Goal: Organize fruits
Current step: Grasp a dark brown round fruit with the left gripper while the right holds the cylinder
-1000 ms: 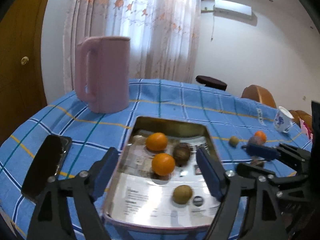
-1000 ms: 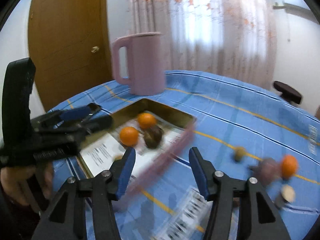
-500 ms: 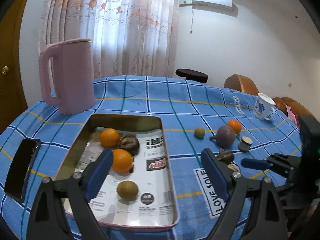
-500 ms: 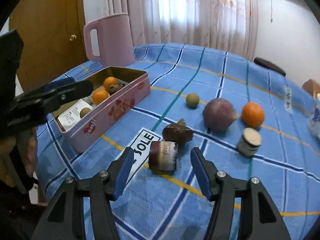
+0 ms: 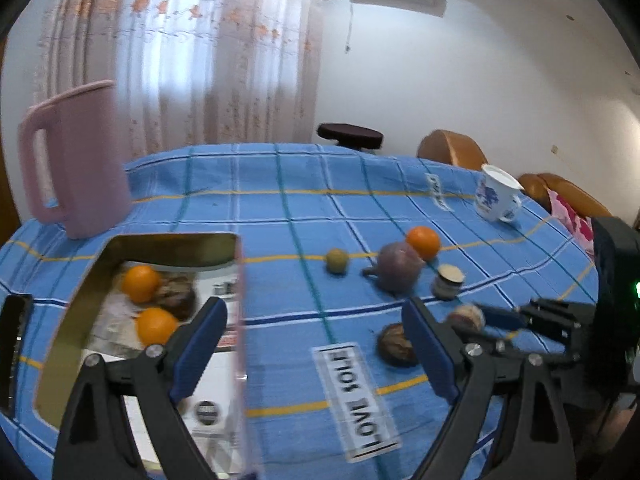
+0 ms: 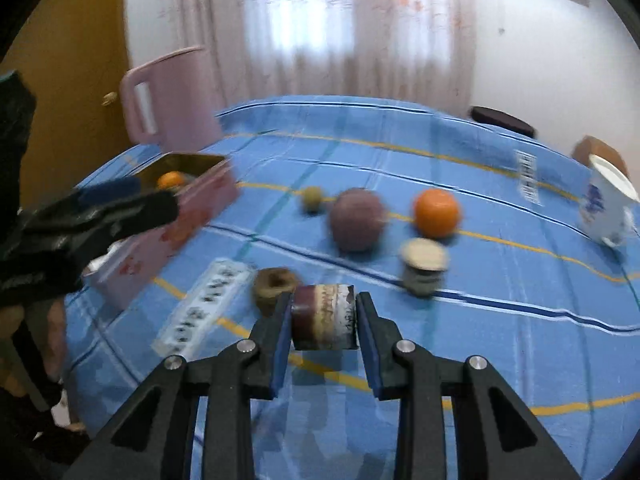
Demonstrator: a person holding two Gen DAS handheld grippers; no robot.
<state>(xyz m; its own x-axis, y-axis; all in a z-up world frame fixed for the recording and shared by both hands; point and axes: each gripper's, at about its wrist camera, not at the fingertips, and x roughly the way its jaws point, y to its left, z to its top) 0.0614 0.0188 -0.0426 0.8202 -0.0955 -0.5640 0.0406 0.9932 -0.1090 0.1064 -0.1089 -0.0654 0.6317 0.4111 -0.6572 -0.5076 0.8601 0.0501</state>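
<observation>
pink metal frames the scene's left edge, where a tin [image 5: 236, 308] lined with printed paper already carries two oranges [image 5: 140, 283] and a dark fruit, sitting just left of the left gripper [image 5: 314, 354], whose jaws are spread wide over bare blue checked cloth on the desk [image 5: 280, 216], apparently idle while the other works. ahead of that gripper and to its right lie the loose pieces: a small green fruit [image 5: 336, 261], a purple fruit [image 5: 398, 266], an orange [image 5: 423, 242] and a small capped jar [image 5: 448, 280]. a brown nut-like fruit [image 6: 275, 284] rests just left of the right gripper [image 6: 323, 322], which pinches a short dark-red, banded cylinder [image 6: 324, 318] between both pads, low over the desk; whether it has left the cloth cannot be told. the grip looks meant to carry it toward the tin. far right, a white mug [image 6: 608, 208] stands well apart.
</observation>
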